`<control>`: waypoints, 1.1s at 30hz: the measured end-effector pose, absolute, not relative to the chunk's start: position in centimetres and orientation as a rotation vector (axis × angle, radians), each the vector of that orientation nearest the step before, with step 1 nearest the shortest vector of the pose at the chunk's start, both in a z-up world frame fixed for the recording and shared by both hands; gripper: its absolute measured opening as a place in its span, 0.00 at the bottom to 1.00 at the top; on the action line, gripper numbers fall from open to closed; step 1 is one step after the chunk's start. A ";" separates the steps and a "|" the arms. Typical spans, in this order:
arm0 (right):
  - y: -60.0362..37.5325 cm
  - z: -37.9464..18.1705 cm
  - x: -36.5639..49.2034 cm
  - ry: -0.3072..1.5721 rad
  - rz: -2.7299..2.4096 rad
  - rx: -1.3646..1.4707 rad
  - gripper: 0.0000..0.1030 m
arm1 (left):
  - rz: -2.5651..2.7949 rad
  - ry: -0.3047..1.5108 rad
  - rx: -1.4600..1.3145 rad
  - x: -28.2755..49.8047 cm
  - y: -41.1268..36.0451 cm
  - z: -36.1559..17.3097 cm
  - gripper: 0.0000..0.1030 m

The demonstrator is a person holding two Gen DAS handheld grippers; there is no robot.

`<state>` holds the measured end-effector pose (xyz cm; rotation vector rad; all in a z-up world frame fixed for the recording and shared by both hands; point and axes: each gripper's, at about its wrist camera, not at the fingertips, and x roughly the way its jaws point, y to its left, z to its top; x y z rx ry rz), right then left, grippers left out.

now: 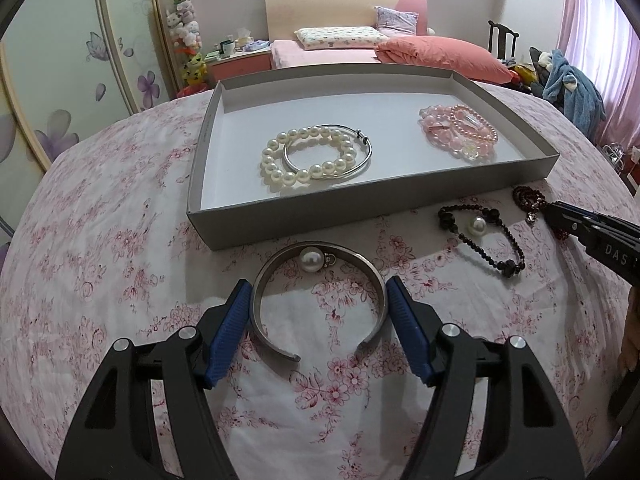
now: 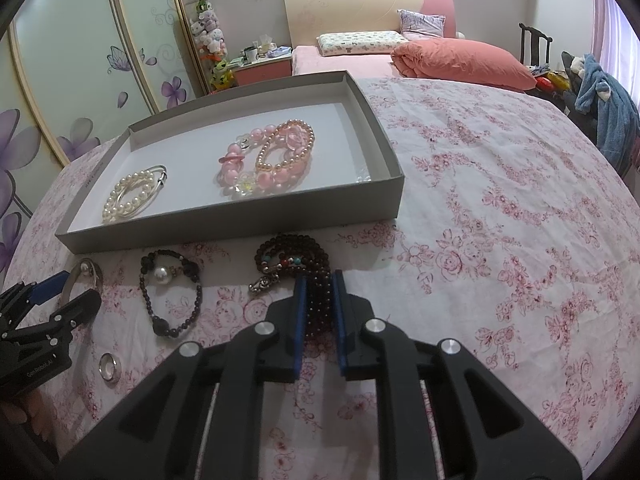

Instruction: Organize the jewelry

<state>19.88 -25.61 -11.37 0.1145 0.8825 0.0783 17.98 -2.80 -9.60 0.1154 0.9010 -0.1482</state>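
Setting: bedroom; floral pink-and-white cloth (image 1: 120, 240) covered the work surface, with a bed (image 1: 332, 50) and a wardrobe with purple flower panels (image 1: 60, 92) behind.
Tray: shallow grey box (image 1: 240, 226) with a white floor, lying on the cloth at the far side of the loose pieces.
Tray contents: white pearl bracelet (image 1: 308, 160) overlapped by a thin silver bangle (image 1: 360, 140) at the left; pink bead bracelets (image 1: 456, 130) piled at the right.
Left gripper (image 1: 318, 300): jaws stood wide on either side of a silver cuff bangle (image 1: 320, 308) flat on the cloth; blue pads (image 1: 230, 328) sat right at its outer edges, but actual pressing could not be told.
Cuff detail: a pearl (image 1: 309, 260) sat at its far edge, just before the tray wall.
Right gripper (image 2: 319, 304): nearly closed, pads pinching the strands of a dark red bead mala (image 2: 296, 256) with a metal pendant, near the tray's front wall.
Loose pieces: black bead bracelet (image 2: 172, 292) with a pearl between the two grippers; small silver ring (image 2: 109, 367) nearer the camera.
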 end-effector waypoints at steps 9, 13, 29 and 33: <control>-25.9 -9.9 19.2 0.803 0.155 0.176 0.08 | -0.151 0.870 0.090 17.5 -2.3 -9.0 0.66; -25.9 -8.4 18.7 0.747 0.189 0.195 0.08 | -0.153 0.830 0.074 17.2 -2.1 -8.2 0.66; -24.6 -3.3 15.6 0.543 0.256 0.221 0.08 | -0.129 0.621 0.009 14.4 -1.1 -4.2 0.66; -24.0 -1.9 14.7 0.494 0.265 0.206 0.08 | -0.119 0.573 -0.005 13.6 -1.0 -3.2 0.66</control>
